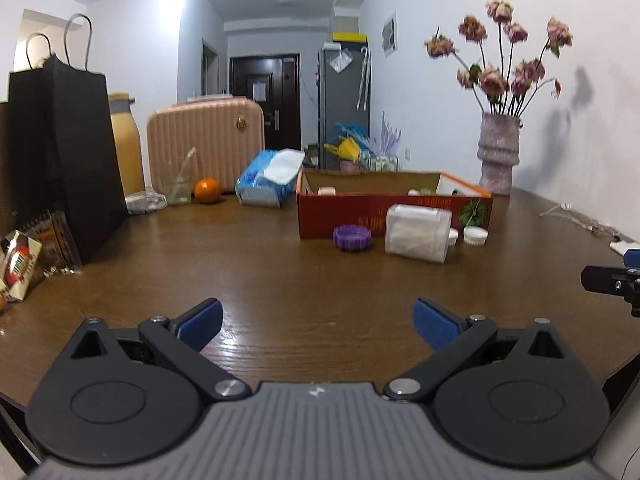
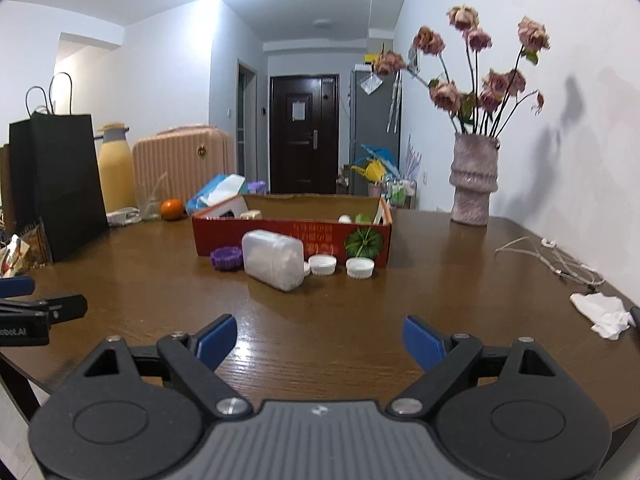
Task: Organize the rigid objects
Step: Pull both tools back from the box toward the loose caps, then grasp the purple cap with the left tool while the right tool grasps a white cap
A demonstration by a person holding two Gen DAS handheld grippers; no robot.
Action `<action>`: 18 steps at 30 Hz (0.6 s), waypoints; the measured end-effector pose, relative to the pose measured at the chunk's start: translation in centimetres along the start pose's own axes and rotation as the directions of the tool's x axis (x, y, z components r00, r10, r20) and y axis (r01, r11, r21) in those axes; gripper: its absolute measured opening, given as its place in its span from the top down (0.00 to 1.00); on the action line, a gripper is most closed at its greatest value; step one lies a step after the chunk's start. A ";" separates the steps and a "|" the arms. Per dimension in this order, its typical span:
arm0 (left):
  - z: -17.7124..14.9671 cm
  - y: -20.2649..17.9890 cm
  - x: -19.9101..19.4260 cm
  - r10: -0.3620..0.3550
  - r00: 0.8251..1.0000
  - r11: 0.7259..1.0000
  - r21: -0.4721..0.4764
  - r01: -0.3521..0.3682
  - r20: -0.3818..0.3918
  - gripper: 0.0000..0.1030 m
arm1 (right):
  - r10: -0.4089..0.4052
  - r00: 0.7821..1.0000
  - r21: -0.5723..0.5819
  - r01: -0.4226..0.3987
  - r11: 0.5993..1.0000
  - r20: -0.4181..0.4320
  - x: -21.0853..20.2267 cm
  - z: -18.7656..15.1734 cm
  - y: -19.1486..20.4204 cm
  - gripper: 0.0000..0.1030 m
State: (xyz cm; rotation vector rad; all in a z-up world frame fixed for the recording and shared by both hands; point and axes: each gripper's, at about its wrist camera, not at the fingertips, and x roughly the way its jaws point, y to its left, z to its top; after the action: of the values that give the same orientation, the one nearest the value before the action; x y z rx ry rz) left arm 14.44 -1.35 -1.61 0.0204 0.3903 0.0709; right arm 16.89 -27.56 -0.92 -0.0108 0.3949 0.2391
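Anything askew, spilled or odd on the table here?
Yes: the translucent white plastic container lies tipped on its side before the red cardboard box, with loose white ribbed caps beside it. A crumpled white tissue sits near the right edge. No spill visible.

Ahead of both open tongs, well apart from them: red cardboard box (image 2: 292, 236), top open, a few small bits inside, too small to tell what. Just in front of it, a row: purple ridged cap (image 2: 227, 258) on the left, cloudy plastic container (image 2: 274, 259) lying on its side, then two white ridged caps (image 2: 322, 265) (image 2: 360, 268) to its right.
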 end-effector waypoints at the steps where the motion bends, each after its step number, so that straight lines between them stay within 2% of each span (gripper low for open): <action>1: -0.1 -0.1 0.6 0.000 1.000 1.000 0.001 0.000 -0.014 0.00 | -0.002 1.000 0.002 0.002 1.000 -0.011 0.6 -0.1 -0.1 0.13; 13: 1.7 -0.6 8.2 0.001 0.995 1.000 0.028 0.002 -0.102 0.00 | -0.028 0.994 0.011 0.030 1.000 -0.103 7.8 1.7 -2.4 0.14; 18: 3.0 -0.6 11.4 -0.033 0.991 0.999 0.019 0.035 -0.130 0.00 | -0.035 0.992 0.023 0.038 0.999 -0.124 10.8 2.8 -3.7 0.15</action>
State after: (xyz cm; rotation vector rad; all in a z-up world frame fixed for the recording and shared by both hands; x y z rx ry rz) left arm 26.15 -1.14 -3.14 0.0306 0.5213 0.0344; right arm 28.53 -28.53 -2.58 -0.0080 0.5203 0.1981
